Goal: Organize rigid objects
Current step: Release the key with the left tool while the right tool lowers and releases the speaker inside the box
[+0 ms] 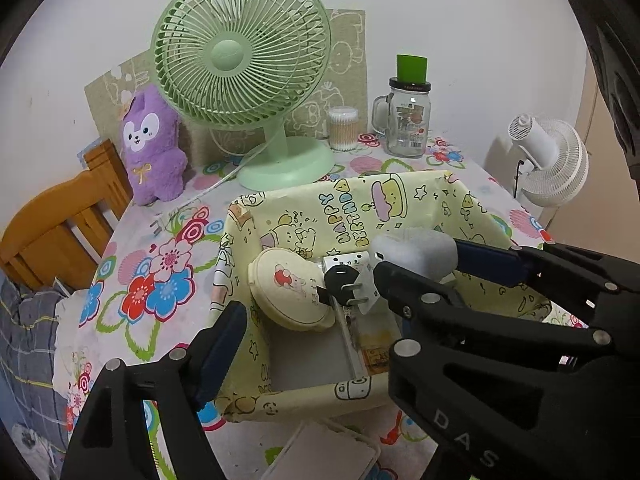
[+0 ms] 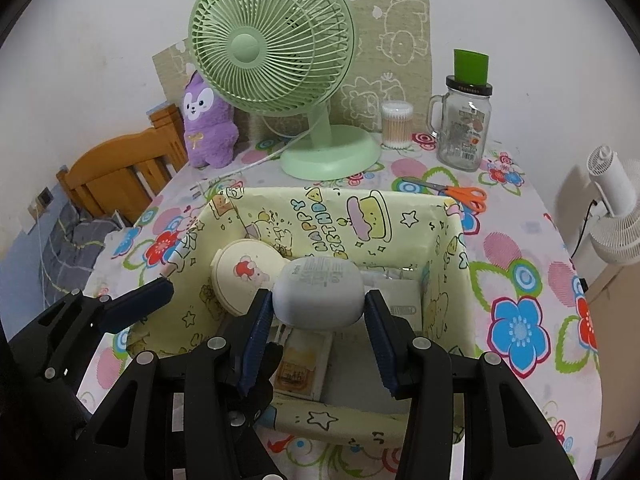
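A yellow cartoon-print box [image 1: 404, 196] [image 2: 448, 248] stands on the flowered table. Inside lie a round cream compact [image 1: 290, 292] [image 2: 240, 276], a white plug adapter [image 1: 352, 276] and flat packets [image 2: 300, 368]. My right gripper [image 2: 316, 312] is shut on a grey-white rounded case [image 2: 320, 296] and holds it over the box. In the left wrist view the right gripper [image 1: 416, 264] enters from the right with that case [image 1: 416, 252]. My left gripper [image 1: 344, 320] is open and empty over the box's near left side; its left finger [image 2: 136, 304] shows in the right wrist view.
A green desk fan [image 1: 244, 64] [image 2: 276, 44], purple plush [image 1: 152, 148], cotton swab tub [image 1: 342, 128], glass mug jar with green cap [image 1: 408, 120] stand behind the box. Orange scissors [image 2: 460, 194] lie at right. A white plastic case [image 1: 328, 452] lies near me. Wooden chair [image 1: 60, 228] at left.
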### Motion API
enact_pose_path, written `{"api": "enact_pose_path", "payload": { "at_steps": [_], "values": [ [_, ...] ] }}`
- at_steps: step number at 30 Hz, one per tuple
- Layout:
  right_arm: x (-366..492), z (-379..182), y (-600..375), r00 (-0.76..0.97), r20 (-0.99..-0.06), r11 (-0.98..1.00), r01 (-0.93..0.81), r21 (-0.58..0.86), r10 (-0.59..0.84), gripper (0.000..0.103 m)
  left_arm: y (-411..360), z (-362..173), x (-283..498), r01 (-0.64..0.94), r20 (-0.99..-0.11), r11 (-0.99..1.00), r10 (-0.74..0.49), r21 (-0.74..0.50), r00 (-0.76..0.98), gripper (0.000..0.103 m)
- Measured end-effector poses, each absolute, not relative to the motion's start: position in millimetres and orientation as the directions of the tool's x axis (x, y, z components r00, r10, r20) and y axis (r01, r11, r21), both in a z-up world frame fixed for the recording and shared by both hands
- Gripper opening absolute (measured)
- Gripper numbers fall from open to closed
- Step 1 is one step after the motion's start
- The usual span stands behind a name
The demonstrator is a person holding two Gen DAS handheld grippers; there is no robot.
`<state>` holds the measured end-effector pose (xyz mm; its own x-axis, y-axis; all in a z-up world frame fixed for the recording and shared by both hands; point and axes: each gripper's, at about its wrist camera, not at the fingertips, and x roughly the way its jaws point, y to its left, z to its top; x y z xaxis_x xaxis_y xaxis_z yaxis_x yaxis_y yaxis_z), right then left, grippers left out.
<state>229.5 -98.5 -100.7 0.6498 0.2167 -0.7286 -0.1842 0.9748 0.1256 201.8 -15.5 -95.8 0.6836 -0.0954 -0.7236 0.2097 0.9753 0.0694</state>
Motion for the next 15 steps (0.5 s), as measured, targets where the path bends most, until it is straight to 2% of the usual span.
{"api": "enact_pose_path", "payload": {
  "at_steps": [3, 5, 9, 15],
  "values": [
    [225.4, -97.9, -98.8, 0.656, -0.726, 0.977, -0.178, 0.117, 0.206, 0.053, -16.0, -93.7, 198.3, 0.212, -0.718, 0.975, -0.094, 0.075, 0.689, 0.084],
    [222.5, -96.2, -99.8, 0.657, -0.727, 0.978, -0.173, 0.114, 0.2, 0.062, -16.7, -91.6, 194.9, 0.213, -0.713, 0.974, -0.093, 0.082, 0.695, 0.086],
    [214.8, -91.0, -101.2, 0.667, -0.717, 0.978, -0.171, 0.118, 0.203, 0.072, -18.9, -86.6, 187.7, 0.224, -0.705, 0.971, -0.104, 0.08, 0.702, 0.09],
    [200.5, -83.6, -103.6, 0.678, -0.711, 0.982, -0.156, 0.109, 0.187, 0.079, -19.7, -81.8, 177.2, 0.226, -0.7, 0.97, -0.104, 0.084, 0.706, 0.093]
  ]
}}
